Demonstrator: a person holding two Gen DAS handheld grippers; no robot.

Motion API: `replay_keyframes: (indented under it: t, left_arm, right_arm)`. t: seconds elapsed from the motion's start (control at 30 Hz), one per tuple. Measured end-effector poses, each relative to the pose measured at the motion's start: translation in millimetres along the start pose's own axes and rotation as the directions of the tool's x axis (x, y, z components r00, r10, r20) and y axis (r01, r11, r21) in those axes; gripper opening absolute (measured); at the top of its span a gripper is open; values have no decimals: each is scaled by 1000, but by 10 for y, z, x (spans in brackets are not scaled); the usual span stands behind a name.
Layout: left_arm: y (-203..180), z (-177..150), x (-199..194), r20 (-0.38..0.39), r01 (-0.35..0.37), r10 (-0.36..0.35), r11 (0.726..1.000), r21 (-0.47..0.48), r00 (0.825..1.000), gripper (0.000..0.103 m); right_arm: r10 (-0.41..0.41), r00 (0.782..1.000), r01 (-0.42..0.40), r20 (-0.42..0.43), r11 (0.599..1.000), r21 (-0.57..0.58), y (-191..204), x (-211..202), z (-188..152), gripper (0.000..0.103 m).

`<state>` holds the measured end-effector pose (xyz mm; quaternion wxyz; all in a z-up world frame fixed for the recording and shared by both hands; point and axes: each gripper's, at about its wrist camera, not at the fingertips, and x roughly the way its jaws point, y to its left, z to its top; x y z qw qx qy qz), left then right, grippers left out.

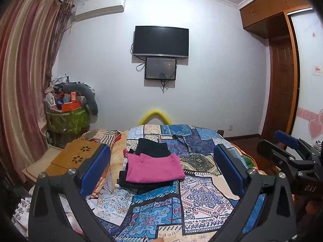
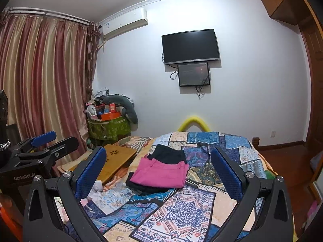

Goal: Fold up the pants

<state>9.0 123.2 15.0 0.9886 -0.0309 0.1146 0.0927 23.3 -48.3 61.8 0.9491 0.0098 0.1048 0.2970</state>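
Pink pants (image 1: 153, 168), folded flat, on top of a small stack of dark clothes (image 1: 141, 184) in the middle of the bed cover (image 1: 201, 199). Another folded black piece (image 1: 152, 147) just behind the pink pants, touching their far edge. Same stack seen from the right wrist view: pink pants (image 2: 161, 173) with the black piece (image 2: 168, 154) behind.

Left gripper (image 1: 161, 169) up above the bed, near the pink pants but not touching them, blue pads wide apart, nothing between them. Right gripper (image 2: 158, 171) the same: held above the bed on the near side of the pink pants, pads spread wide, holding nothing. Both side by side, each one showing at the edge of the other's view.

A wooden lap tray (image 1: 77, 157) with flower-shaped holes to the left of the pink pants. Beyond that, a green basket (image 1: 67, 119) piled with boxes and a gray soft thing. Striped curtains (image 1: 24, 80) further left. A black TV (image 1: 161, 41) on the wall far behind the pink pants, with a smaller screen (image 1: 160, 68) just under it. A yellow curved thing (image 1: 155, 116) poking up behind the far end of the bed.
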Motion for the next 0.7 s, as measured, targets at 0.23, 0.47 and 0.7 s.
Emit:
replay_keyframes:
  t: [0.23, 0.47, 0.7]
  left_arm:
    - [-12, 0, 13, -6, 8, -8, 1000, 4, 1000, 103]
    - [-39, -17, 33, -8, 22, -22, 1000, 18, 1000, 103]
    - [-32, -35, 182, -32, 22, -21, 1000, 16, 999, 103]
  right_arm:
    - [-6, 1000, 6, 4, 1000, 1, -12, 5, 14, 103]
    - [-11, 1000, 11, 1, 1000, 6, -35, 29, 4, 103]
    - [-18, 1000, 18, -6, 1000, 15, -107, 72, -19, 103]
